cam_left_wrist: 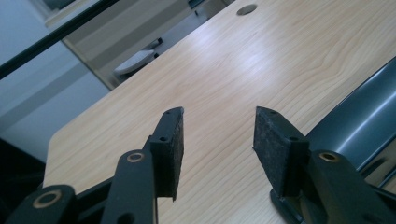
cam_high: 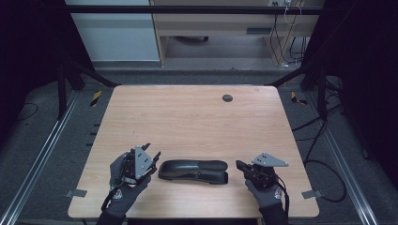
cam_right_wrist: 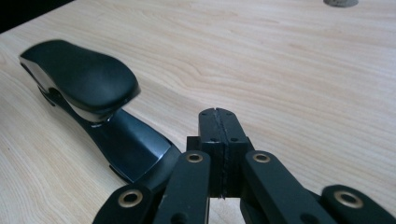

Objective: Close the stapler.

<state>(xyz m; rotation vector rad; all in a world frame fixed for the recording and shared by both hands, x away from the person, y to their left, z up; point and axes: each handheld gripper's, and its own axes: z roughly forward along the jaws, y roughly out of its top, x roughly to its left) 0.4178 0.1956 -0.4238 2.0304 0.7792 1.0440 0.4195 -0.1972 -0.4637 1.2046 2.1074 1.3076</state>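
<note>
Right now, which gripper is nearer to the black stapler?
Left, narrowly. The left gripper sits open right at the left end of the stapler. The right gripper, shut, waits just off its right end.

Wooden table (cam_high: 197, 117), grey floor (cam_high: 51, 154), dark surroundings.

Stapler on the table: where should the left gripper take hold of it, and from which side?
Probably the stapler's left end, approached from the left. It lies flat and lengthwise between both grippers, and the open left gripper already sits beside that narrow end, with nothing between its pads.
</note>
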